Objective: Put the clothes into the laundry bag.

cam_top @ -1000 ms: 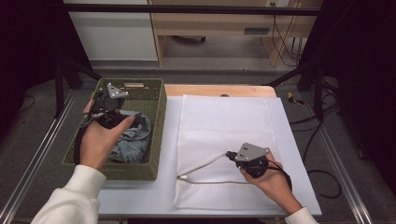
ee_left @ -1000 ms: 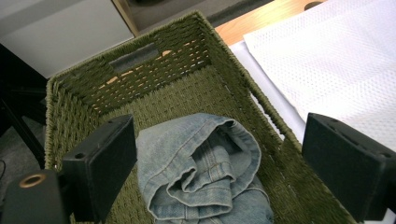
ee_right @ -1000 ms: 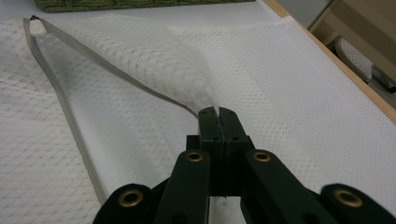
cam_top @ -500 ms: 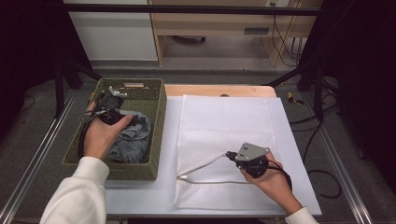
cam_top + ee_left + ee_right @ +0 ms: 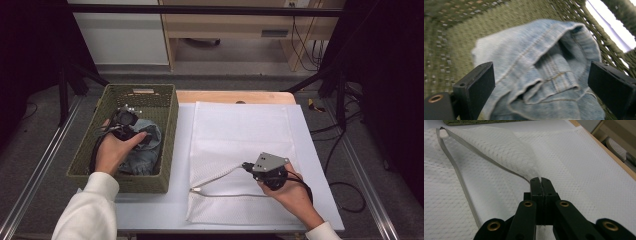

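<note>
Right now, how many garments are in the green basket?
1 visible: a crumpled pale denim piece lies in the green basket, between the left gripper's open jaws. Others could be hidden beneath it.

Grey floor point(image 5: 40, 145), wooden shelf point(image 5: 235, 25), seemingly dim

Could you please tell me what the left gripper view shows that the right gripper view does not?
The left gripper view shows folded denim lying inside the green woven basket, with the left gripper open over it. The right gripper view shows the right gripper shut on the upper edge of the white mesh bag beside its grey zipper. Both views look along black jaws and include some white mesh.
</note>
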Motion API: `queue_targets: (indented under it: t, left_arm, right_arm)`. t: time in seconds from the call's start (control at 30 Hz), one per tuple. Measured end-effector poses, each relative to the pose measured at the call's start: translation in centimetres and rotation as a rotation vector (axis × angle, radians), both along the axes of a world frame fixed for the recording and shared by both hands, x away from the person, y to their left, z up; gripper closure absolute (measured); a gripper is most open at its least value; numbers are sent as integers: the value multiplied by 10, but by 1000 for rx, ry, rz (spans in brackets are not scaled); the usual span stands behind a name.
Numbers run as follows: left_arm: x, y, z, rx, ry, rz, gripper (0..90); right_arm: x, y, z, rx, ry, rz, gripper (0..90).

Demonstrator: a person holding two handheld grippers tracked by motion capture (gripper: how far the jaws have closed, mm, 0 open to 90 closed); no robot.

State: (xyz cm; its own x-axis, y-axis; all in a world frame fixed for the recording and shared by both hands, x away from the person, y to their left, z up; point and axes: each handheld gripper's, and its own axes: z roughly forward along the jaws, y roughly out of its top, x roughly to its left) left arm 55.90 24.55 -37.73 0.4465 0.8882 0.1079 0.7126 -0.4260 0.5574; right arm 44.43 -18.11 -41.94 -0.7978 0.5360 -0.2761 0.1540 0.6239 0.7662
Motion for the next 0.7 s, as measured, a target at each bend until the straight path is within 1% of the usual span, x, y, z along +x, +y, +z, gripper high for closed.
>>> queue_targets:
  t: [0.1,0.17,0.3,0.37,0.43,0.6,0.63,0.7]
  left_arm:
    - [0,-4,-7,19,35,-23,64]
    - [0,-6,-12,28,61,-31,45]
    - [1,-8,-20,40,86,-37,25]
    - [1,-9,-24,57,92,-34,22]
    - [2,-10,-28,88,95,-32,21]
    - [4,-13,-34,91,110,-28,0]
    - [5,-14,-35,91,120,-29,0]
    - [5,-15,-35,74,130,-19,0]
  right_arm:
    - [1,0,0,2,3,-2,900]
    - [1,0,0,2,4,1,900]
    - [1,0,0,2,7,1,900]
    - [1,-1,0,3,4,-2,900]
    - [2,-1,0,8,6,-5,900]
    - [2,-2,0,8,9,-5,900]
    - [2,-2,0,8,8,-5,900]
    - [2,-2,0,15,11,-5,900]
